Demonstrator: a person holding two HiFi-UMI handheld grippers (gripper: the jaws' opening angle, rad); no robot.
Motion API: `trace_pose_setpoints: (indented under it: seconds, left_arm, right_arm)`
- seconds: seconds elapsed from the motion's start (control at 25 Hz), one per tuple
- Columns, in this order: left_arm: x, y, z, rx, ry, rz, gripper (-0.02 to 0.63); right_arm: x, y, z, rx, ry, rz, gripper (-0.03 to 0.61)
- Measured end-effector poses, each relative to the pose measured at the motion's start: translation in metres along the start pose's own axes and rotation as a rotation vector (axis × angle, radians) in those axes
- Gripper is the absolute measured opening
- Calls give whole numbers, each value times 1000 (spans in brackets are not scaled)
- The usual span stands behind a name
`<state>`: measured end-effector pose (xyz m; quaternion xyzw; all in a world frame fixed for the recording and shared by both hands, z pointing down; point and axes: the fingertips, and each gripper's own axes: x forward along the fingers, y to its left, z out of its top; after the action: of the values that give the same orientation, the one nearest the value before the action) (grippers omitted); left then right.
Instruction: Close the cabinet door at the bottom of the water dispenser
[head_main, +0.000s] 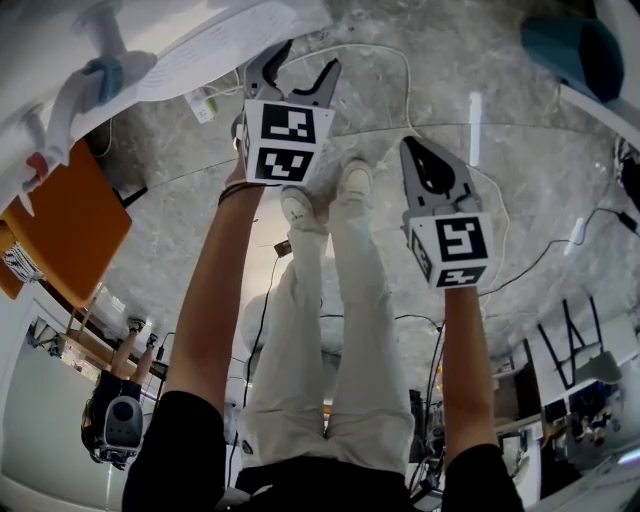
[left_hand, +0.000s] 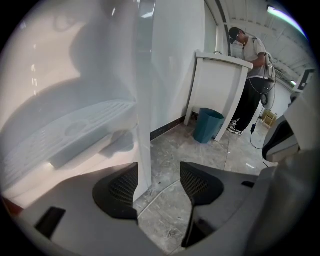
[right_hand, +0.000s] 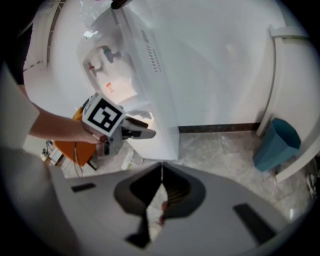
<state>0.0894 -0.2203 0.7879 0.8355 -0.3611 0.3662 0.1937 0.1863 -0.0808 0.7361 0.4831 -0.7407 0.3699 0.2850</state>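
Door (left_hand: 144, 100) still stands open at the dispenser's (right_hand: 157, 90) foot, edge-on between the left gripper's (left_hand: 159, 172) wide-spread jaws, unclamped. Right gripper (right_hand: 161, 175), jaws pressed together and empty, hangs aside. Swinging the door shut remains.

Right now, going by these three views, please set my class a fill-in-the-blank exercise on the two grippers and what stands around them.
1. The left gripper holds its jaws ____, the edge of a white panel between them.
2. The right gripper has its jaws pressed ____.
3. The teal bin stands on the ____.
Missing words: apart; together; floor.
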Motion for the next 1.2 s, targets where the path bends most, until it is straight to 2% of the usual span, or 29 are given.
trace_pose_setpoints:
  seconds: [0.08, 0.16, 0.28, 0.6, 0.92, 1.2]
  left_arm:
    - [-6, -1, -3, -2, 9, 1, 265]
    - [-14, -2, -11, -10, 36, 13, 203]
    - [-28, -3, -17, -17, 68, 31, 162]
    - [-68, -17, -25, -6, 135, 17, 24]
    - [-125, -31, -14, -19, 140, -19, 11]
    - [-182, -29, 25, -34, 61, -51, 9]
  right_arm:
    - [-2, 1, 2, 0, -4, -2, 35]
    - [-5, 3, 6, -7, -14, -1, 35]
    - [-11, 8, 15, -16, -26, 3, 35]
    - [-35, 15, 34, -37, -40, -5, 35]
    - [-63, 35, 53, -46, -56, -2, 35]
    - [-88, 68, 79, -67, -74, 2, 35]
